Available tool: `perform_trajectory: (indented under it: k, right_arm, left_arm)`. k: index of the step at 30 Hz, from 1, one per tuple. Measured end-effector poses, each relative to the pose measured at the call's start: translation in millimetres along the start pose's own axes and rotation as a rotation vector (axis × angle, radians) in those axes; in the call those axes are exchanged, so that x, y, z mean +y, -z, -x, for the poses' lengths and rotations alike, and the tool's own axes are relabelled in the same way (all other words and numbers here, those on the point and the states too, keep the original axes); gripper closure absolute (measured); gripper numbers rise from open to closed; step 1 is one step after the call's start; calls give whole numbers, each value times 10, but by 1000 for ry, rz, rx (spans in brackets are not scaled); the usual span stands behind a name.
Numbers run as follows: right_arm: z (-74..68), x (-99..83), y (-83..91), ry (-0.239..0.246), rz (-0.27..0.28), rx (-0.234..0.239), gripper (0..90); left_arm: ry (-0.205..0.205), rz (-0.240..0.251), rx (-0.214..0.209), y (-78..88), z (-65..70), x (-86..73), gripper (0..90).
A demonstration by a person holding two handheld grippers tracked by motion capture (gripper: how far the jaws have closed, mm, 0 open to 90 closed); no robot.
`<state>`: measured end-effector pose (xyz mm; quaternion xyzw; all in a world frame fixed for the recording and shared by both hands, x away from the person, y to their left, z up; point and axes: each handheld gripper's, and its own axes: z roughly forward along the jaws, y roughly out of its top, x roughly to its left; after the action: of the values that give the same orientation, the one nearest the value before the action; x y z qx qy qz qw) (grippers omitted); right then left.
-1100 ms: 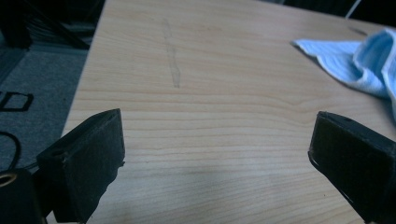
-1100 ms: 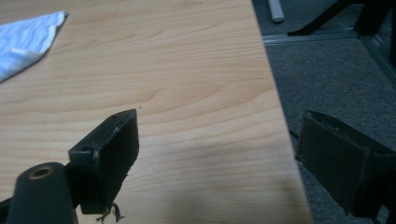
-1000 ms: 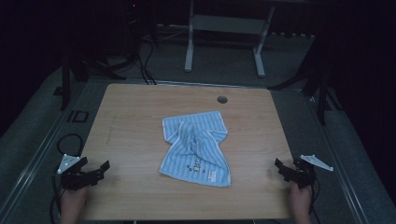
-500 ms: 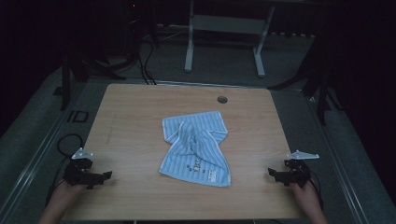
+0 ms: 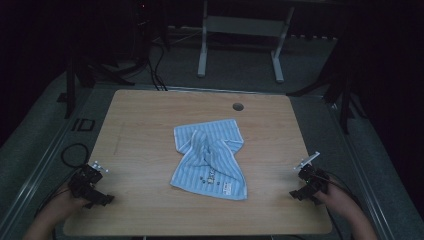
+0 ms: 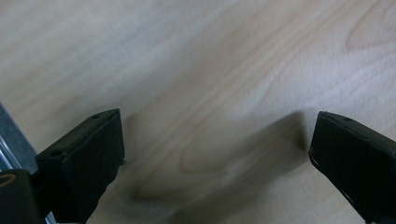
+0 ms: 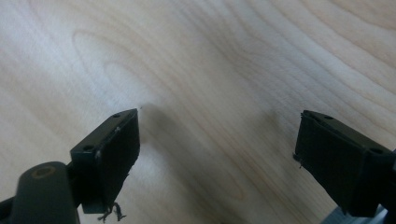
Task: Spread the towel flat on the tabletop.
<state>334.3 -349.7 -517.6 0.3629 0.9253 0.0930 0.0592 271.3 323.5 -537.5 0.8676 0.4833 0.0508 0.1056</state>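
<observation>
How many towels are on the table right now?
1. A blue striped towel lies rumpled near the middle of the wooden table, apart from the left gripper and right gripper at the near corners. Its folds could hide something beneath.

Dim room; grey floor (image 5: 40, 135); white stand (image 5: 240, 30) behind.

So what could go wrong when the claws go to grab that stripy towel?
The blue striped towel lies crumpled, with folds bunched in its middle. A claw that pinches a fold might lift several layers at once, so it may not spread flat.

The left claw and right claw sit open near the table's front corners, both apart from the towel. If they reach unevenly, the cloth could get dragged sideways across the smooth wood.
</observation>
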Motion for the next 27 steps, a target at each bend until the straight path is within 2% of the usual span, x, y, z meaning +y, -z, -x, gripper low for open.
perform_trajectory:
  k: [4, 8, 11, 12, 13, 14, 15, 16, 17, 19, 21, 24, 27]
  right_arm:
    - [-33, 99, 30, 50, -79, -2, 136]
    - [-52, 182, 50, 77, -140, 3, 140]
    - [-74, 224, 52, 100, -201, -22, 140]
    - [-74, 224, 52, 100, -201, -22, 140]
    - [-86, 240, 47, 103, -233, -14, 139]
    - [-90, 247, 45, 106, -243, -16, 139]
    - [-94, 251, 40, 110, -253, -17, 138]
    - [-95, 254, 34, 109, -265, -7, 139]
    - [-93, 256, 28, 104, -275, 2, 139]
    - [-99, 263, 12, 105, -289, 9, 139]
    - [-111, 268, 1, 120, -298, 15, 139]
    - [-144, 282, -1, 144, -301, 26, 138]
    - [-192, 300, 0, 177, -296, 51, 132]
  left_arm:
    - [2, -21, -1, 12, 15, 3, 34]
    - [-35, -51, 29, 46, 62, 28, 35]
    - [-53, -121, 25, 72, 86, 62, 35]
    - [-53, -121, 25, 72, 86, 62, 35]
    - [-69, -180, 26, 73, 110, 80, 35]
    - [-69, -180, 26, 73, 110, 80, 35]
    - [-96, -232, 36, 65, 149, 93, 35]
    - [-106, -244, 34, 64, 161, 103, 35]
    - [-103, -249, 31, 63, 173, 110, 35]
    - [-124, -250, 55, 68, 183, 129, 35]
    - [-124, -246, 70, 74, 180, 151, 35]
    - [-127, -241, 61, 68, 183, 191, 35]
    - [-137, -264, 52, 41, 212, 247, 39]
